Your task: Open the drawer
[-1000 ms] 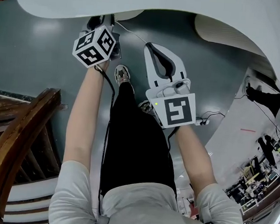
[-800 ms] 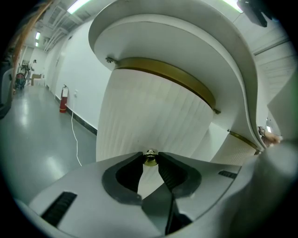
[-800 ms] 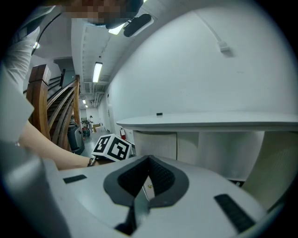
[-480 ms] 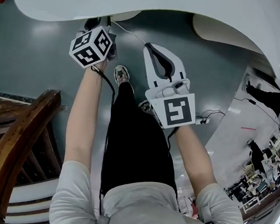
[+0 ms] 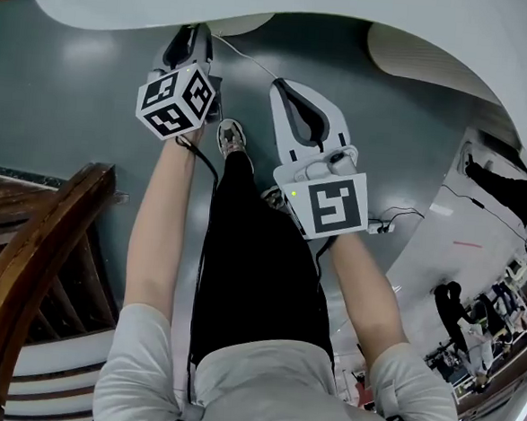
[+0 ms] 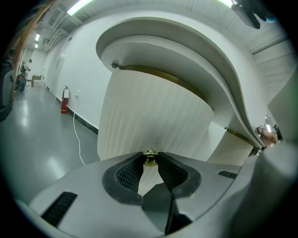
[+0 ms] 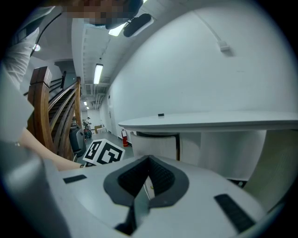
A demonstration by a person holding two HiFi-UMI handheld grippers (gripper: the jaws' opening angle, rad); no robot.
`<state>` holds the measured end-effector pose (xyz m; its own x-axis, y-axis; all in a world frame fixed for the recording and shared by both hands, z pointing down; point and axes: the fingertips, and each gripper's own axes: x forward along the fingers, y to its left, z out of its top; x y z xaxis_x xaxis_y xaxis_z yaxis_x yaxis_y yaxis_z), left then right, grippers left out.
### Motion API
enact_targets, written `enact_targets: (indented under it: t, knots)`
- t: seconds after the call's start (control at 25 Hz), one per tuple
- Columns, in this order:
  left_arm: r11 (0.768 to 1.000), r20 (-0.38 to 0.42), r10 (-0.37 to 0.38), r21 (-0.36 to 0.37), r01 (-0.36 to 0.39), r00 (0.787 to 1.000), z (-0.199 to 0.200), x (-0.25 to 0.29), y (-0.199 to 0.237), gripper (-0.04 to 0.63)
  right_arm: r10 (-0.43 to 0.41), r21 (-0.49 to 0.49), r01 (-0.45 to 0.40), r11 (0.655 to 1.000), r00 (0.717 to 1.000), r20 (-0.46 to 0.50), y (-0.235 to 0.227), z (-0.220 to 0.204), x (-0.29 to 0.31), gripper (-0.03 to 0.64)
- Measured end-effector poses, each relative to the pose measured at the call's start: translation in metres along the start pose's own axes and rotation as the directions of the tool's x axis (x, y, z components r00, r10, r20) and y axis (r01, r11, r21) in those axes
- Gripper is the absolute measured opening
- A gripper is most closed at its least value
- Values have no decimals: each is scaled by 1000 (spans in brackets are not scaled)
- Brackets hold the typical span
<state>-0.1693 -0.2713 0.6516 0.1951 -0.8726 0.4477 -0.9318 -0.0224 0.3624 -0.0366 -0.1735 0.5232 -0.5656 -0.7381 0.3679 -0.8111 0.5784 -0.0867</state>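
Observation:
The drawer has a white ribbed, curved front (image 6: 153, 116) under the white desk top (image 5: 349, 13), with a small brass knob (image 6: 150, 160). In the left gripper view my left gripper (image 6: 149, 156) is shut on that knob, its dark ribbed pads pressing on either side. In the head view the left gripper (image 5: 189, 45) reaches under the desk edge, with its marker cube (image 5: 175, 100) behind it. My right gripper (image 5: 290, 92) hangs over the floor right of it, short of the desk. Its jaws (image 7: 149, 159) meet at the tips with nothing between them.
A curved wooden chair back or railing (image 5: 35, 261) stands at my left. My legs and shoes (image 5: 231, 140) are below the grippers on the grey floor. A red fire extinguisher (image 6: 64, 101) and a white cable (image 6: 77, 135) lie along the far wall.
The left gripper's cube has shifted slightly toward me, and more of the gripper shows from under the desk edge. The right gripper has stayed put.

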Motion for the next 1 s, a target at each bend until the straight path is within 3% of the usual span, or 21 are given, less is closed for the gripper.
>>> enact_targets:
  t: [0.2,0.52,1.0]
  knots:
    - [1000,-4,2,28,-1,1000,-5,-12,-1,103,14,4,-14,1000,1000,-1,8,0,-2,14]
    - [1000,-15,2,-3,-2,1000,-19,-31,-1,103,42,6,-42,999,999,0,19,1,-3,14]
    - [1000,-11,17,6,-17,1000,-32,-49,-6,103,77,18,-77,997,997,0,29,-4,-5,14]
